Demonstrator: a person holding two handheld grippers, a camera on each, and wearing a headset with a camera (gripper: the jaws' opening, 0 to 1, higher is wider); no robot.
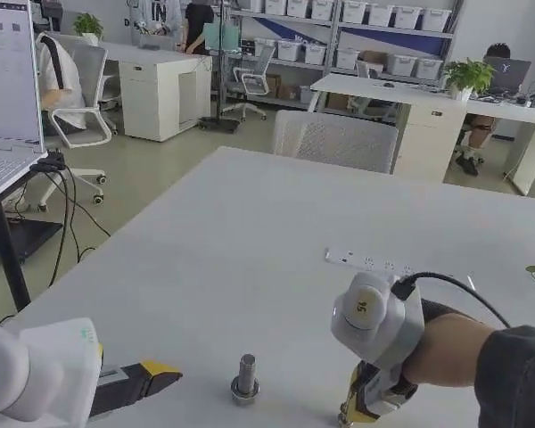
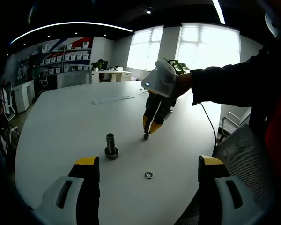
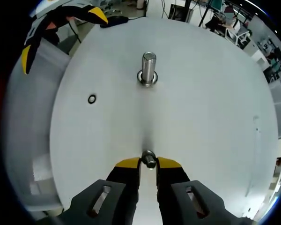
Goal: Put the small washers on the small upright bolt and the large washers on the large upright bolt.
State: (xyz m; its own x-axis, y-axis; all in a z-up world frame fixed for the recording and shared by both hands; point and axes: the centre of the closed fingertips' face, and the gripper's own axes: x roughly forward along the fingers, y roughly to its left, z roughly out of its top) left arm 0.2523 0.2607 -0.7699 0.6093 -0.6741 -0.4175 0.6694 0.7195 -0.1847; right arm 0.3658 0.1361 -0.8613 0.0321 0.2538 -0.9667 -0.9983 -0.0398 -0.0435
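At the lower left of the head view, the black, yellow-tipped left gripper hovers low over the plain white tabletop. In the left gripper view its jaws are spread wide with nothing between them.

Right of it, near the bottom centre of the head view, the large upright grey steel bolt stands on the tabletop. A wider ring sits around its foot. I cannot tell whether that ring is one or more stacked washers or the bolt's own head.

In the left gripper view, lower and to the right of the bolt, a small silver ring washer lies flat and loose on the tabletop, just beyond the spread jaws. It is on neither bolt.

At the lower right of the head view, the right gripper points steeply down with its tips at the tabletop. In the right gripper view its jaws are almost pressed together, pinching a small grey metal piece against the surface. It is too small to tell whether this is a small washer, the top of the small upright bolt, or one on the other.

The task looks only partly done. The loose washer has yet to be placed, the pinched piece is not yet released, and the number of washers already threaded cannot be read.
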